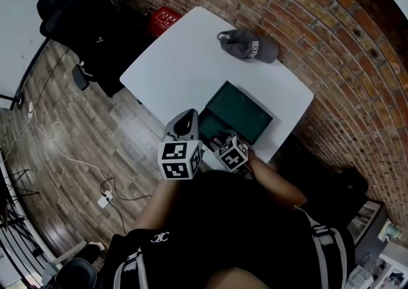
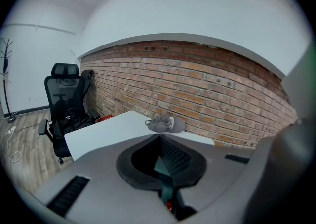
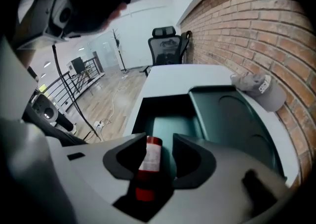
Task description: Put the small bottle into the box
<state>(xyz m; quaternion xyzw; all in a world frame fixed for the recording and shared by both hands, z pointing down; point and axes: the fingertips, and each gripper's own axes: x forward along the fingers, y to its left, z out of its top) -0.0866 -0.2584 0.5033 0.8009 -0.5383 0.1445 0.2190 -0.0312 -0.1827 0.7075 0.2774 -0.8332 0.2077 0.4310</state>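
The small red bottle [image 3: 149, 161] with a white label lies lengthwise between the jaws of my right gripper [image 3: 160, 140]. It rests against the left jaw, and a gap shows on its right side. These jaws hang over the open dark green box [image 3: 170, 119], whose lid [image 3: 232, 119] lies back to the right. In the head view the box [image 1: 237, 110] sits at the near corner of the white table [image 1: 185, 58]. Both grippers are at its near edge, the right gripper [image 1: 221, 140] over the box, and the bottle is hidden. My left gripper [image 2: 158, 138] has its tips together.
A grey cap [image 1: 248, 45] lies at the table's far side by the brick wall [image 1: 306, 20]. A black office chair [image 1: 95, 26] and a red object [image 1: 164, 18] stand left of the table. Cables [image 1: 64, 147] run over the wooden floor.
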